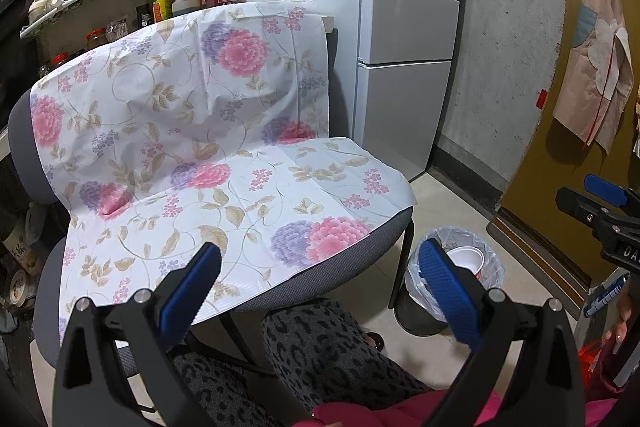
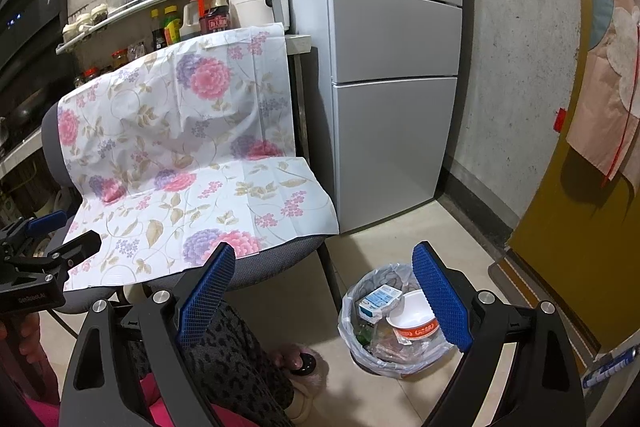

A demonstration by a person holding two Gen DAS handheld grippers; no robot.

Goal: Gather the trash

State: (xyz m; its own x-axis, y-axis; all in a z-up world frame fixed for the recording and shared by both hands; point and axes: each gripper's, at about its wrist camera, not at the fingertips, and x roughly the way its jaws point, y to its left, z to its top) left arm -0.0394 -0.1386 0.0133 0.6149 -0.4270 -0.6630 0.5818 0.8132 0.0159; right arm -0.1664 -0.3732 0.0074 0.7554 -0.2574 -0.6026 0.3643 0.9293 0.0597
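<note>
A grey padded chair (image 2: 276, 263) draped with a floral sheet (image 2: 192, 155) stands left of the tall silver refrigerator (image 2: 392, 67). On the floor before the refrigerator, right of the chair, a bag-lined bin (image 2: 360, 343) holds a paper bowl (image 2: 412, 319), a small carton (image 2: 378, 301) and, apparently, wrappers.

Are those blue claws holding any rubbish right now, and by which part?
No. The left gripper and right gripper are both open and empty; the paper bowl already lies in the trash bin.

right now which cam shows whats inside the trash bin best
The right wrist view: the trash bin lies open to it, showing a paper bowl and carton. In the left wrist view a gripper finger hides part of it.
</note>
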